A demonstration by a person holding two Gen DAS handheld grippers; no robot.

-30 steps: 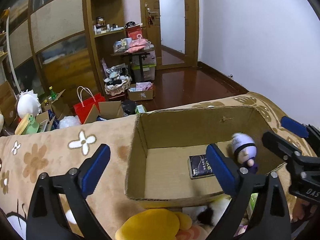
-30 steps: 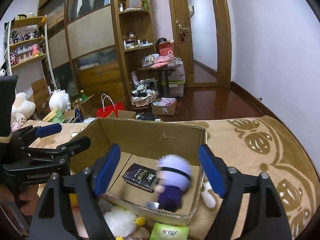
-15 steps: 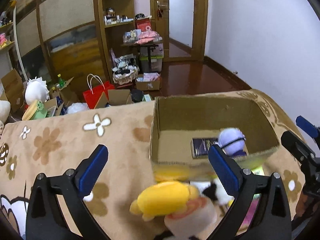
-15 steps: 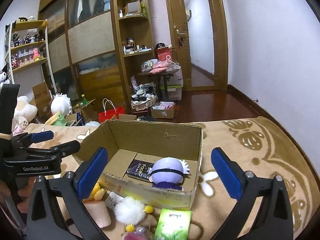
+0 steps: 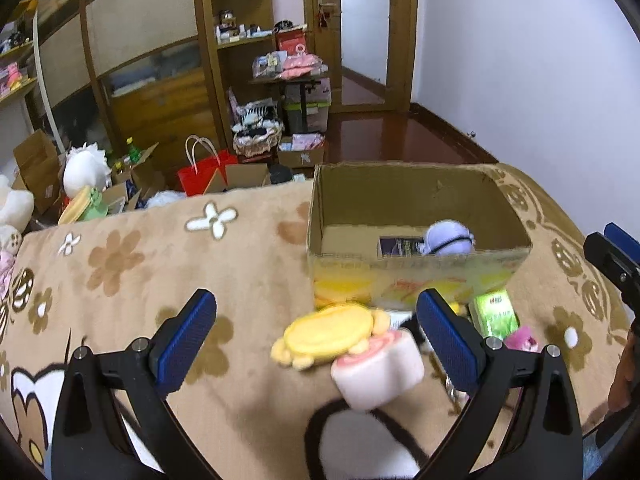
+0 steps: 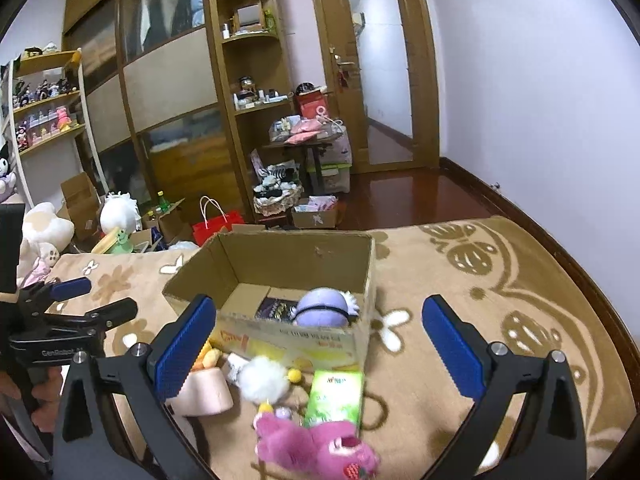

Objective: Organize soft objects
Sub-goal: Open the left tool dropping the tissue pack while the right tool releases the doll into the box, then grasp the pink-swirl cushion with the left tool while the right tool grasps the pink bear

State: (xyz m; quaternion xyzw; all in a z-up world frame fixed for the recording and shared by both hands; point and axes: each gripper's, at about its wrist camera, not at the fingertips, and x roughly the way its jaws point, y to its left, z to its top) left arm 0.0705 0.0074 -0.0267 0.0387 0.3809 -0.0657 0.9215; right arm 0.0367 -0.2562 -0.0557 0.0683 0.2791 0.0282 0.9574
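In your left wrist view, your left gripper (image 5: 316, 342) stands wide, with nothing pressed between its blue pads (image 5: 186, 336). Its jaws have just been opening a little more. The cardboard box (image 5: 416, 270) sits on the beige blanket (image 5: 140, 264), beyond the gripper and a bit to the right. Inside the box you see a purple plush (image 5: 448, 237) with a dark band around its head, and just left of it a dark flat packet (image 5: 396, 246) that lies on the floor of the box. In front of the box, a yellow plush (image 5: 328, 334) lies flat, its long axis going left to right. A pink and white roll (image 5: 378, 372) touches its right end. A green packet (image 5: 494, 314) lies near the right front corner of the box. Your right gripper (image 5: 614, 256) shows at the right edge.

In your right wrist view, your right gripper (image 6: 320, 346) is also wide and holds nothing; its jaws have just been opening. The box (image 6: 288, 340) is straight ahead, and the purple plush (image 6: 322, 307) sits in its near right part, head up, with the dark packet (image 6: 276, 309) beside it on the left. Outside the box, a white fluffy ball (image 6: 264, 378), the green packet (image 6: 336, 398) and a magenta bear (image 6: 316, 448) lie on the blanket (image 6: 500, 280). The bear lies on its side, its long axis going left to right. The left gripper (image 6: 94, 298) is at the left edge.
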